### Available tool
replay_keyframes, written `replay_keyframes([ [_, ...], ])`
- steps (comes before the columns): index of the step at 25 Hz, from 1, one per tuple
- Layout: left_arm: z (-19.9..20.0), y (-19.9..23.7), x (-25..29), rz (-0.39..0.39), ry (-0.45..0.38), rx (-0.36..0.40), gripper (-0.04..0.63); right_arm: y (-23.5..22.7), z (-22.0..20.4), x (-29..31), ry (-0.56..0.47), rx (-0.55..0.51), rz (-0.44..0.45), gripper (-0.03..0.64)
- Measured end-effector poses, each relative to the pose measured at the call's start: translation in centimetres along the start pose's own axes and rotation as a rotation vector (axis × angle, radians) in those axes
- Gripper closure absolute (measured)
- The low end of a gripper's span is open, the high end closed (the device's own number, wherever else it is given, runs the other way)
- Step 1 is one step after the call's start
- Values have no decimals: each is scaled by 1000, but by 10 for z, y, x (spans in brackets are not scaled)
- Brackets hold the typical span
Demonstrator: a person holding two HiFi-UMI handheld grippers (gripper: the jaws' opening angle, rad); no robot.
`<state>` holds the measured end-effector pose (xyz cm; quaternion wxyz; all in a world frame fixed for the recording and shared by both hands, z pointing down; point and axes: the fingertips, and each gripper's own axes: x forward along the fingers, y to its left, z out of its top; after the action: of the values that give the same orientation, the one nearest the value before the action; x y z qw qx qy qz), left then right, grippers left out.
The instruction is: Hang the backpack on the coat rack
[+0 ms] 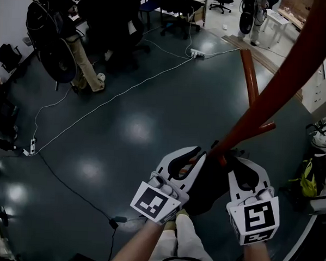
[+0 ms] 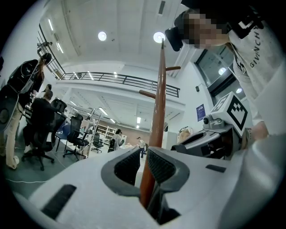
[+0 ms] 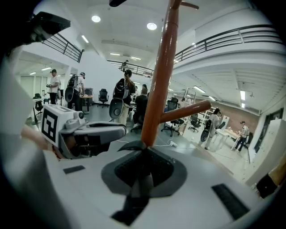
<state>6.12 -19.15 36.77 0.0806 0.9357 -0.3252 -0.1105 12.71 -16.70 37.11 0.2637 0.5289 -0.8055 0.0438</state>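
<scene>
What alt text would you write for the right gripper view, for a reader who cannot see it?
The right gripper is shut on a dark strap, just in front of a reddish-brown coat rack pole with a peg branching right. The left gripper sits at left; people and office chairs fill the bright hall behind.

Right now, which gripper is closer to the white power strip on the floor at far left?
Left. The left gripper is on the power strip's side of the coat rack pole; the right gripper, jaws shut on a backpack strap, is beyond the pole, farther off.
</scene>
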Motion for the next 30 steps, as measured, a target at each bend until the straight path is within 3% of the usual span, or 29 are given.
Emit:
replay_keyframes([
  [10, -6, 9, -1, 21, -2, -18, 534, 5, -6, 20, 129, -51, 62, 583],
  [19, -6, 12, -2, 43, -15, -35, 534, 12, -11, 32, 278, -191, 108, 581],
  [30, -9, 6, -4, 53, -20, -40, 535, 16, -16, 30, 337, -180, 161, 581],
])
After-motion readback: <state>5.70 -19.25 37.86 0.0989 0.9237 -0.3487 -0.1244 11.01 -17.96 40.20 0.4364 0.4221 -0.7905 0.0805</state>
